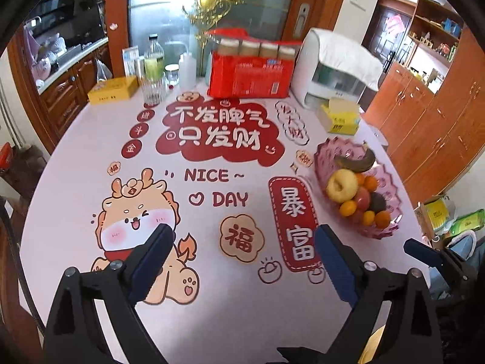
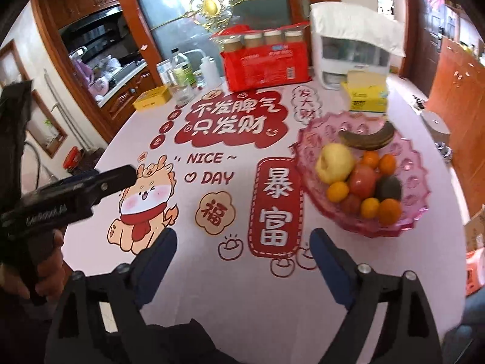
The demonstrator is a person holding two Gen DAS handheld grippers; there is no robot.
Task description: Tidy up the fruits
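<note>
A pink glass bowl [image 1: 391, 182] stands on the table's right side and holds a yellow apple [image 1: 342, 185], a dark banana [image 1: 357, 162], several small oranges [image 1: 347, 208], a red fruit [image 1: 362, 197] and a dark avocado [image 1: 377, 201]. It also shows in the right wrist view [image 2: 415, 182] with the apple [image 2: 333, 163] and banana [image 2: 366, 138]. My left gripper [image 1: 242, 236] is open and empty above the near tablecloth. My right gripper [image 2: 242, 239] is open and empty, left of and nearer than the bowl. The left gripper also shows at the left of the right wrist view [image 2: 115, 179].
A printed tablecloth [image 1: 212, 288] covers the table. At the back stand a red pack of jars [image 1: 251, 72], a white appliance [image 1: 330, 72], bottles and a glass [image 1: 154, 69], and a yellow box [image 1: 113, 91]. A yellow tissue box [image 1: 341, 116] sits behind the bowl.
</note>
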